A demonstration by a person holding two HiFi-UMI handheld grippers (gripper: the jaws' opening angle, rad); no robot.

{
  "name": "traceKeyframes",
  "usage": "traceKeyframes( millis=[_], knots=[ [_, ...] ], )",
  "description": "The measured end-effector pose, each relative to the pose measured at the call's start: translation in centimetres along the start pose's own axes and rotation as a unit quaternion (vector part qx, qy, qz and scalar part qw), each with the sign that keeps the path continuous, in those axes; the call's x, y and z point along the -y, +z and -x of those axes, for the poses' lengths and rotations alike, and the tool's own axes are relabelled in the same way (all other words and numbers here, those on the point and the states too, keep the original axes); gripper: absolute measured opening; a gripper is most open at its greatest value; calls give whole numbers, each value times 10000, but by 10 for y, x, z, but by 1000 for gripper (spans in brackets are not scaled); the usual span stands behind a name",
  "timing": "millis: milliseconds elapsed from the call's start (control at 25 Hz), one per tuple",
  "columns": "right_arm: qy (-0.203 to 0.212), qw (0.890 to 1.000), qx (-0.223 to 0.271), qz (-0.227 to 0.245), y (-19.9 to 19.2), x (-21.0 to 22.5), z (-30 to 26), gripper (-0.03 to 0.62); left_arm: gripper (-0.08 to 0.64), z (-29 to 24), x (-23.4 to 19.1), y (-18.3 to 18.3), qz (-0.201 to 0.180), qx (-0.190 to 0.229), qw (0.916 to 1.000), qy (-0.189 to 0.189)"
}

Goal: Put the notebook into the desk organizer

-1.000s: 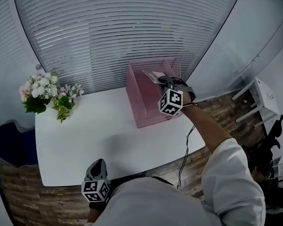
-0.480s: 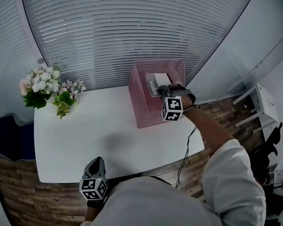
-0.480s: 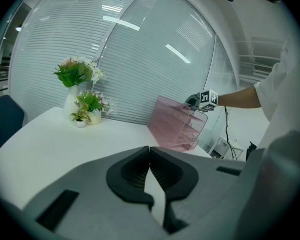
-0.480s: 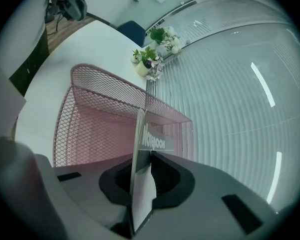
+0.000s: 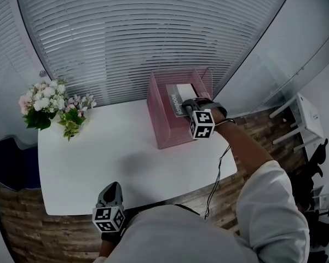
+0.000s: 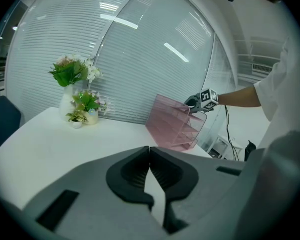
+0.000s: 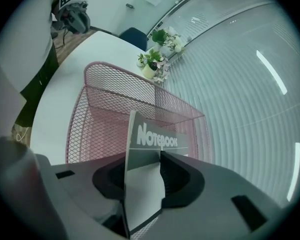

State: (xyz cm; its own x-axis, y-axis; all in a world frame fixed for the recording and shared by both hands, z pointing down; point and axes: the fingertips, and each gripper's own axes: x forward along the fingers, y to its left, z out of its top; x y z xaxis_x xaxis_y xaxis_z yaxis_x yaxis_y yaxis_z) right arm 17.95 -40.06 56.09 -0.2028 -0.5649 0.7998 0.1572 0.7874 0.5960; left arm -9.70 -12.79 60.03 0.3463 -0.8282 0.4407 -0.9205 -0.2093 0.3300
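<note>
One white table carries one pink mesh desk organizer at its far right and, in the head view, two flower bunches at its far left: a larger and a smaller. One notebook stands on edge inside the organizer, between the jaws of the right gripper, which are opening and stand apart around it. The left gripper hangs at the table's near edge, well apart from the organizer, jaws together and empty.
</note>
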Motion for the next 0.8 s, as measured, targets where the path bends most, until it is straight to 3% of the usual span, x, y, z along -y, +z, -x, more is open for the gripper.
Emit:
traceKeyframes(
  millis=[240,360,800],
  knots=[
    [825,9962,42,-267,-1,-5,11,244,9,-3,3,1,-23,-5,10000,-35],
    [1122,9930,31,-361,-1,-8,19,252,9,-4,5,1,-31,-5,10000,-51],
    [1335,9897,29,-515,-2,-25,36,250,9,-15,16,3,-143,-38,9996,-261]
  ],
)
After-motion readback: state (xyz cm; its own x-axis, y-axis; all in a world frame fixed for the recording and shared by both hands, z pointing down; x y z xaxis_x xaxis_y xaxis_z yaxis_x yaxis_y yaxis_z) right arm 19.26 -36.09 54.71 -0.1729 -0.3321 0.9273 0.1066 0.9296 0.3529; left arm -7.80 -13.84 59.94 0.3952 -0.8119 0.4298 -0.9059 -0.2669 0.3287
